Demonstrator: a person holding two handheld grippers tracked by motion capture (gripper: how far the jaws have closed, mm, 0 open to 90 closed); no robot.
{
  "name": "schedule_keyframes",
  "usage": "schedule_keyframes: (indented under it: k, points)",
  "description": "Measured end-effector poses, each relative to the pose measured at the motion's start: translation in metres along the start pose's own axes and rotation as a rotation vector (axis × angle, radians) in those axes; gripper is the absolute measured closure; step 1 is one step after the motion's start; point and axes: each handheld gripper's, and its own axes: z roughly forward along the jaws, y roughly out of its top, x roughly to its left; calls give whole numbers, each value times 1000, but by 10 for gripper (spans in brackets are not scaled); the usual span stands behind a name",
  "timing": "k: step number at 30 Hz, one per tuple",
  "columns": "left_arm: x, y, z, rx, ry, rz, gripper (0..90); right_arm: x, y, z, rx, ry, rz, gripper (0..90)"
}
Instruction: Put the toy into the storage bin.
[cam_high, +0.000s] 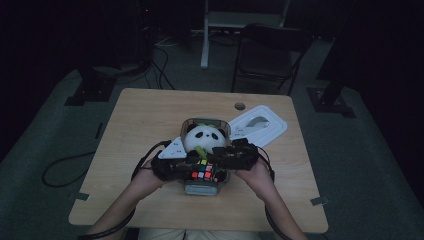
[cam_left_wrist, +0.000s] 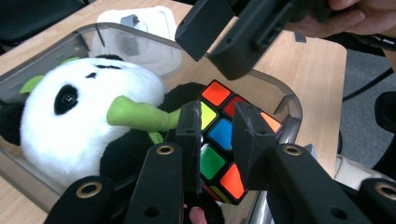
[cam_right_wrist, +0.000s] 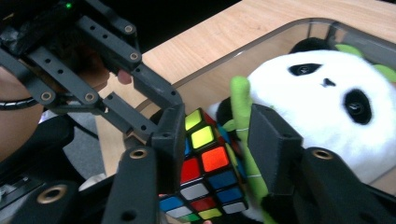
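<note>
1. As the high view looks down on the wooden table, a clear plastic box stands near its middle, and the puzzle cube lies in the near part of this box. A plush panda lies in the far part. The left gripper and the right gripper meet over the cube from both sides. A white lid rests to the right of the box, a little farther away.

2. While the left gripper view looks along its own jaws, the left gripper has them apart in front of the puzzle cube, and I cannot tell if the pads press on it. The panda holds a green stalk just beside the cube.

3. Where the right gripper view looks along its jaws, the right gripper stands open around the puzzle cube. One pad is close to the cube, the other stands apart by the green stalk.
</note>
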Motion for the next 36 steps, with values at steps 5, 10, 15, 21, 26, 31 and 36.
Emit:
schedule_keyframes:
  k: [5,10,15,21,26,31,36]
  points:
    - [-1,-1,0,9,-6,-4,739,6,-2,6,50,4,-61,743]
    - [-3,-5,6,49,-22,16,743,12,-7,11,86,-19,-90,900]
    - [6,-9,11,57,-1,-11,880,12,-8,16,111,-51,-102,900]
    - [4,-7,20,91,12,15,900,7,-7,29,154,-31,-97,900]
    - [7,-8,28,131,34,56,900,2,-9,34,180,-56,-95,900]
    - [24,-24,34,242,117,57,900,5,-4,35,214,-103,-128,900]
    - [22,-24,30,196,85,12,900,3,-6,33,193,-84,-110,900]
